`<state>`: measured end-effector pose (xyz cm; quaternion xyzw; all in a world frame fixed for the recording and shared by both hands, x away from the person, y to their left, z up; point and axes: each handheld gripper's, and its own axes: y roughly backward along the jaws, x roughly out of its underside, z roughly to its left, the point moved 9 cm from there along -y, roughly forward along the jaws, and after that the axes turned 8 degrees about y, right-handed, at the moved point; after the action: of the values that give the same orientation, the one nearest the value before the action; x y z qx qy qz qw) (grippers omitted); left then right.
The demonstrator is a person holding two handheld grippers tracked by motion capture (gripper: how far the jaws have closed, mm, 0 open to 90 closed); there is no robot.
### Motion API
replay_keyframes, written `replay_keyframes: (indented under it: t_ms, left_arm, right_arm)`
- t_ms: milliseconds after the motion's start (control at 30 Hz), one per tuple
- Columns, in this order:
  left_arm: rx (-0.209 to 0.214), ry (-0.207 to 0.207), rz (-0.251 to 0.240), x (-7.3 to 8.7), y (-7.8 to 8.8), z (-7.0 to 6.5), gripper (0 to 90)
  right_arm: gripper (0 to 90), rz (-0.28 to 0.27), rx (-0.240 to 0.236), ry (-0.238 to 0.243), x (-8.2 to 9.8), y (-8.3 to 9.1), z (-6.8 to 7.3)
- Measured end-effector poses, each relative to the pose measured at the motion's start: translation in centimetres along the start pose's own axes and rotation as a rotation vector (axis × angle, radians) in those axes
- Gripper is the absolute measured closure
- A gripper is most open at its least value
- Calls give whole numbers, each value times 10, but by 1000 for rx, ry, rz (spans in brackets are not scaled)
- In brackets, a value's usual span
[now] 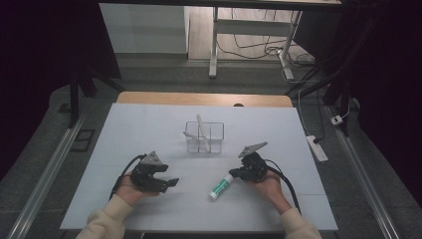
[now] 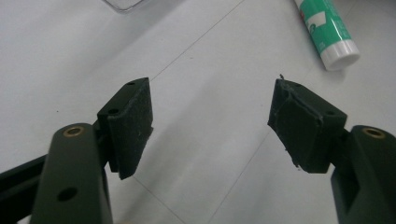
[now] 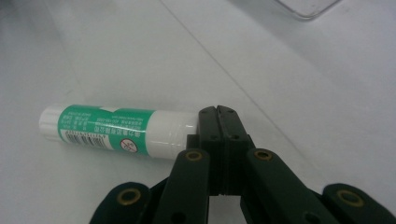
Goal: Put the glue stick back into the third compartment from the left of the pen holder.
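While the glue stick (image 1: 221, 186) lies flat on the table (image 1: 124, 149) | long side slants toward right gripper (image 1: 242, 172) | right gripper: pinched closed, empty, tips by one end | left gripper (image 1: 166, 180): wide, empty, farther off

Open table (image 1: 149, 124) around; clear bin (image 1: 204, 137) probably blocks the far middle.

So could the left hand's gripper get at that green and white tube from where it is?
Probably yes. The left gripper has its fingers open, and bare table lies between it and the tube. The shut right gripper sits at the tube's far end, though.
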<state>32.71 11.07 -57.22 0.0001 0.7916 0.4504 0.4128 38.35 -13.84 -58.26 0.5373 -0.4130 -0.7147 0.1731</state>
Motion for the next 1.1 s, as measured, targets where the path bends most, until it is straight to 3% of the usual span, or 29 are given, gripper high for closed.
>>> replay_keyframes:
  t_ms: [333,733,900,1100]
  left_arm:
    - [0,-7,6,0,-1,-1,307]
    - [1,-5,4,-1,-3,-3,307]
    - [6,-10,0,-4,-3,-6,307]
    - [20,-23,-5,-12,-5,-16,314]
  right_arm:
    - [890,1,-28,19,-2,-5,17]
    - [890,2,-42,31,-3,-6,24]
    - [890,-41,8,37,-6,2,17]
    - [891,-120,94,23,1,26,4]
